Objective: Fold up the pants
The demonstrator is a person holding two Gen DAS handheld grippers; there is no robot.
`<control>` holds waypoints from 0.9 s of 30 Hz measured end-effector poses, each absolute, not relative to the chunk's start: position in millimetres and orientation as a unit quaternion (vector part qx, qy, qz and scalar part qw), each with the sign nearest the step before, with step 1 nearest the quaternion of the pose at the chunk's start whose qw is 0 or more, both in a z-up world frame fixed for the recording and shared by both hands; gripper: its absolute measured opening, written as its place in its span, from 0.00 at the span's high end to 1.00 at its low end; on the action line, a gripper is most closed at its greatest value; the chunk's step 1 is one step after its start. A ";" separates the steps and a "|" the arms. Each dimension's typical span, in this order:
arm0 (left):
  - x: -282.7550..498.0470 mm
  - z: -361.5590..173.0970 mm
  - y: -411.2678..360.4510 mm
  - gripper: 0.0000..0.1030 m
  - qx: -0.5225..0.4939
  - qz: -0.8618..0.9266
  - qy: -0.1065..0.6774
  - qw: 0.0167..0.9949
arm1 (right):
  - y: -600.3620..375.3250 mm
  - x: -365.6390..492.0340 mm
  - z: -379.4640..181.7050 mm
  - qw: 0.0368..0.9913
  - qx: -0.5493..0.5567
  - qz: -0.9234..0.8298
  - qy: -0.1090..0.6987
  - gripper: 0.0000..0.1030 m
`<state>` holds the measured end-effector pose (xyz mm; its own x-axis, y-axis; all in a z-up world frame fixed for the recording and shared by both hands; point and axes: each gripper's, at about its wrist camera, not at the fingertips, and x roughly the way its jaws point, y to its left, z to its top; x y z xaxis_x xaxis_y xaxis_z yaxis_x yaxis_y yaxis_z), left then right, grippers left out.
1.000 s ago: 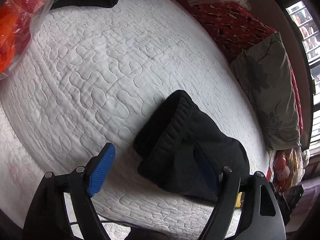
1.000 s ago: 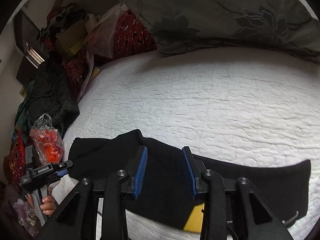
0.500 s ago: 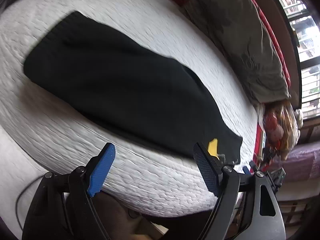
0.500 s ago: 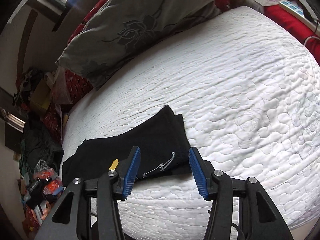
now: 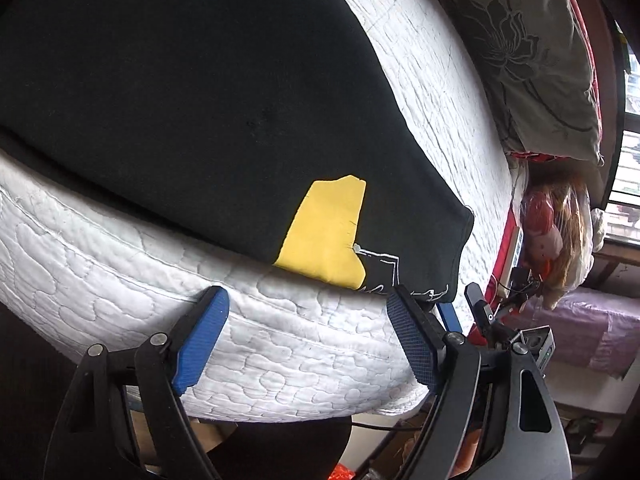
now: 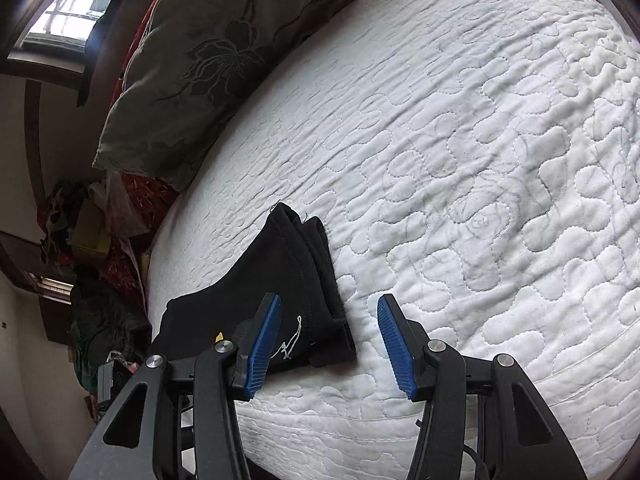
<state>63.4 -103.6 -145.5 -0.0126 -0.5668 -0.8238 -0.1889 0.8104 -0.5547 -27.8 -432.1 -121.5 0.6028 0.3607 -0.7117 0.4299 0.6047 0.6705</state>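
On my left wrist view, my left gripper (image 5: pixel 308 336) gapes wide, empty, near the bed (image 5: pixel 280 344) edge, black pants (image 5: pixel 180 80) lying flat beyond. On my right view, my right gripper (image 6: pixel 328 336) is spread, empty, the pants' hem (image 6: pixel 308 280) just left.

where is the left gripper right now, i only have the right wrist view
Observer: The left gripper is open and empty, low beside the near side of the white quilt, pointing up at the edge of the pants.
Operator: what part of the pants is it facing
Observer: A large yellow patch on the near edge, close to the leg hem.
Operator: is the rest lying flat
Observer: Yes, the left wrist view shows the black cloth spread smooth, with no bunching visible.
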 end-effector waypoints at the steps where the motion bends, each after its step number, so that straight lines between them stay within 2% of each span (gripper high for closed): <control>1: 62.5 -143.4 -106.8 0.22 -0.271 -0.146 0.694 0.651 | -434.3 -27.7 -122.9 0.776 0.447 -0.018 0.444 0.49; 10: 55.3 -149.3 -127.9 0.22 -0.286 -0.149 0.703 0.633 | -447.2 -4.9 -140.9 0.756 0.487 0.017 0.437 0.48; 17: 61.5 -153.9 -143.3 0.19 -0.296 -0.134 0.704 0.632 | -443.5 36.1 -153.0 0.727 0.513 0.082 0.450 0.44; 27: 66.6 -153.1 -153.0 0.17 -0.315 -0.126 0.698 0.631 | -455.6 37.8 -161.0 0.684 0.541 0.142 0.468 0.47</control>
<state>66.6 -153.0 -153.1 -0.0065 -0.5984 -0.8012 -0.2807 0.7701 -0.5729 37.8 -455.6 -161.0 0.5212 0.7001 -0.4881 0.3126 0.3756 0.8725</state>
